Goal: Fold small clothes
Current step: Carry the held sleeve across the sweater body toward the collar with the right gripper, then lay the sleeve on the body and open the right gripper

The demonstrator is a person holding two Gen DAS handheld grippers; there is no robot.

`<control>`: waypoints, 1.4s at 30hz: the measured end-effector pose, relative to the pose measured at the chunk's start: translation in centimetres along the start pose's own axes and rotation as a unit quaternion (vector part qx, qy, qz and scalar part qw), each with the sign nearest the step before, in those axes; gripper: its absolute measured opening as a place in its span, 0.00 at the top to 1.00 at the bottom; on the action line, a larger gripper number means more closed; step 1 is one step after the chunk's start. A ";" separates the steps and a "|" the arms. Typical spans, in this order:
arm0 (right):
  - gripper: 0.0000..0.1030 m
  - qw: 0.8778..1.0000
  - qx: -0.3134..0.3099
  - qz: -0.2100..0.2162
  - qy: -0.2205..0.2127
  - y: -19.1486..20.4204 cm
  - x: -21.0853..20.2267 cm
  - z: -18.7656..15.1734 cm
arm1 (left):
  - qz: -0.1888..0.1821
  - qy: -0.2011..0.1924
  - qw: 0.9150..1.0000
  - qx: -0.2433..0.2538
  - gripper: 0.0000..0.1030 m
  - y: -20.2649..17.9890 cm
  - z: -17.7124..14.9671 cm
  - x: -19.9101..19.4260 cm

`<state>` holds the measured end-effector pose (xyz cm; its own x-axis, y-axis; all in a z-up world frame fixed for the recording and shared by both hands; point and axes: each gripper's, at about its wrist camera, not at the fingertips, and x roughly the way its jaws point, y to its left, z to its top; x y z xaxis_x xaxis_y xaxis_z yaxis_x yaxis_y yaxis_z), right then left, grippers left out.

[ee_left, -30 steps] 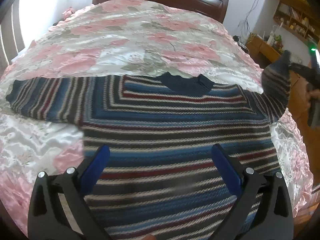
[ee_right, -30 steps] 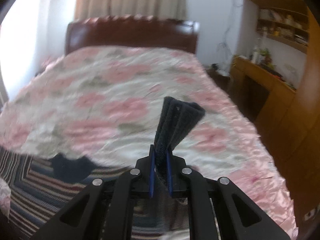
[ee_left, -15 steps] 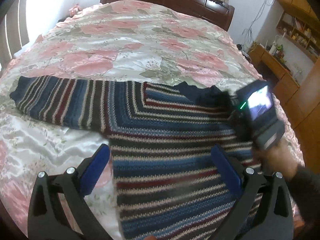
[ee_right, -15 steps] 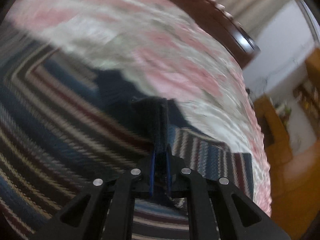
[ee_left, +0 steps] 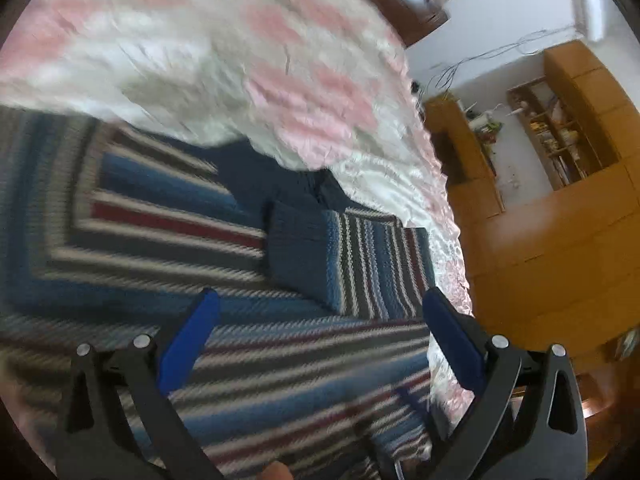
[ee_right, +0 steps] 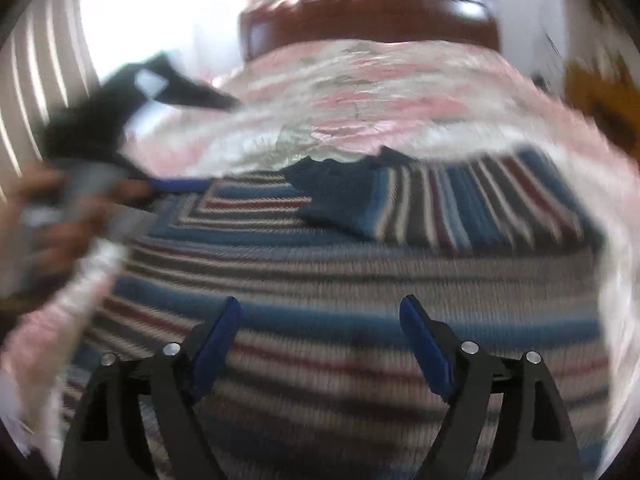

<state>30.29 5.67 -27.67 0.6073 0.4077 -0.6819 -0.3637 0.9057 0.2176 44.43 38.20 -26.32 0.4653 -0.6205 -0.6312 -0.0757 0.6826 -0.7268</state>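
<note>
A striped knit sweater (ee_left: 168,248) in blue, grey, white and dark red lies flat on the bed. Its right sleeve (ee_left: 360,256) is folded across the chest, dark cuff beside the navy collar (ee_left: 256,172). The same sweater (ee_right: 360,272) and folded sleeve (ee_right: 460,208) fill the right wrist view. My left gripper (ee_left: 320,308) hovers open over the sweater's right side, nothing between its blue pads. My right gripper (ee_right: 320,316) hangs open above the body of the sweater. A hand holding the left gripper (ee_right: 120,176) shows blurred at the left of the right wrist view.
The bed has a pink and white floral satin cover (ee_left: 248,52) and a dark wooden headboard (ee_right: 368,20). Orange wooden cabinets and shelves (ee_left: 560,184) stand close to the bed's right side. A bright window with blinds (ee_right: 48,72) is at the left.
My right gripper carried the sleeve across onto the chest, let it go and pulled back open. My left gripper swung right and closer to the sweater, staying open.
</note>
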 end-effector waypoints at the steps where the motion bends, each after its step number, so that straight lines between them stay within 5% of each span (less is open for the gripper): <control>1: 0.20 0.999 0.032 0.010 -0.016 -0.9 -1.2 -1.5 | 0.000 0.015 1.000 -0.016 0.03 0.4 0.7 2.3; 5: 0.19 0.988 0.121 0.079 -0.049 -3.2 -3.3 -3.8 | -0.016 0.056 0.996 -0.068 0.03 1.9 1.8 7.9; 7: 0.19 0.986 0.119 0.108 -0.055 -3.3 -3.4 -3.5 | -0.011 0.073 0.994 -0.083 0.03 2.3 2.1 9.6; 14: 0.19 0.978 0.163 0.119 -0.048 -5.1 -2.5 -4.0 | -0.041 0.101 0.986 -0.124 0.03 2.4 2.3 13.0; 18: 0.17 0.985 0.147 0.085 -0.042 -4.9 -2.5 -3.7 | -0.035 0.111 0.986 -0.121 0.04 1.6 2.1 13.7; 19: 0.16 0.984 0.153 0.086 -0.037 -5.1 -2.3 -3.7 | -0.031 0.113 0.986 -0.115 0.06 1.4 2.1 13.6; 26: 0.14 0.984 0.164 0.064 -0.025 -6.1 -2.0 -3.9 | 0.022 0.136 0.988 -0.074 0.78 0.5 1.6 14.9; 28: 0.14 0.984 0.166 0.061 -0.023 -6.3 -1.9 -3.9 | 0.033 0.132 0.988 -0.069 0.87 0.5 1.4 15.0; 42: 0.12 0.987 0.151 0.050 -0.021 -6.1 -1.3 -4.0 | 0.068 0.050 0.996 0.013 0.92 -4.2 2.8 7.3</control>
<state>28.85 -0.89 -30.92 0.6096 0.4956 -0.6187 -0.1999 0.8514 0.4849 50.60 31.89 -27.06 0.3616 -0.5563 -0.7482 -0.1089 0.7718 -0.6264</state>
